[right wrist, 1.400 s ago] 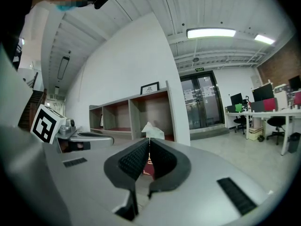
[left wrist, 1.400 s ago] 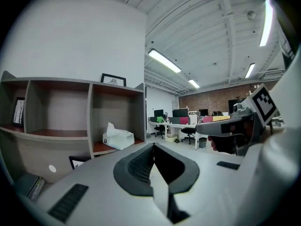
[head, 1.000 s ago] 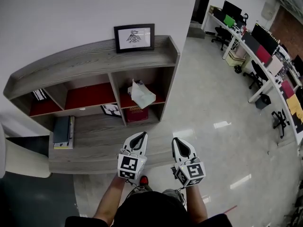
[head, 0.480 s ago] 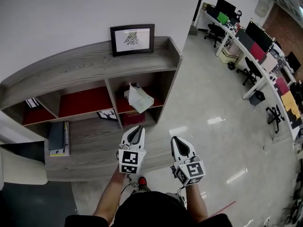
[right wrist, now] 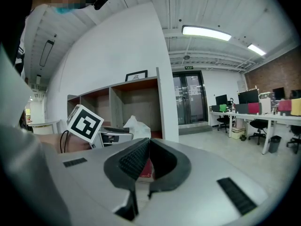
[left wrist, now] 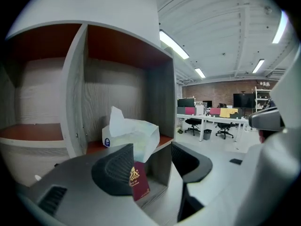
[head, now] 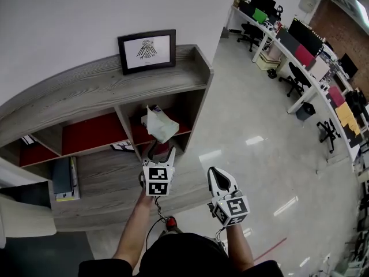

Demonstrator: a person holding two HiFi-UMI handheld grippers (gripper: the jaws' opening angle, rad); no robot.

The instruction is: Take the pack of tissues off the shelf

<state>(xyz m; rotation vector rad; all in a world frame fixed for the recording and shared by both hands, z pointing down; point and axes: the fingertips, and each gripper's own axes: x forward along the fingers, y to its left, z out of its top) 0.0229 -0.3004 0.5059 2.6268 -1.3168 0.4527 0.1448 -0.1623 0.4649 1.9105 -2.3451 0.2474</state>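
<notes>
Two grippers are held out towards the grey wooden shelf (head: 109, 85), the left gripper (head: 161, 151) nearer to it than the right gripper (head: 216, 173); the left one's jaws have just been opening and now stand wide apart, released, with nothing pressed between them; the pack of tissues (head: 159, 124) lies just ahead of its tips, in the shelf's upper right compartment, on the red-lined floor, with one white tissue sticking up from its top; in the left gripper view the pack (left wrist: 131, 134) shows above the left jaw, apart from both pads; a dark red booklet (left wrist: 139, 182) leans in the compartment directly under the pack; the right gripper's jaws are pressed together on nothing, well short of the shelf's front; a black picture frame (head: 147, 51) stands upright on the shelf's top board; some books (head: 62, 178) lie in the lower left compartment.
</notes>
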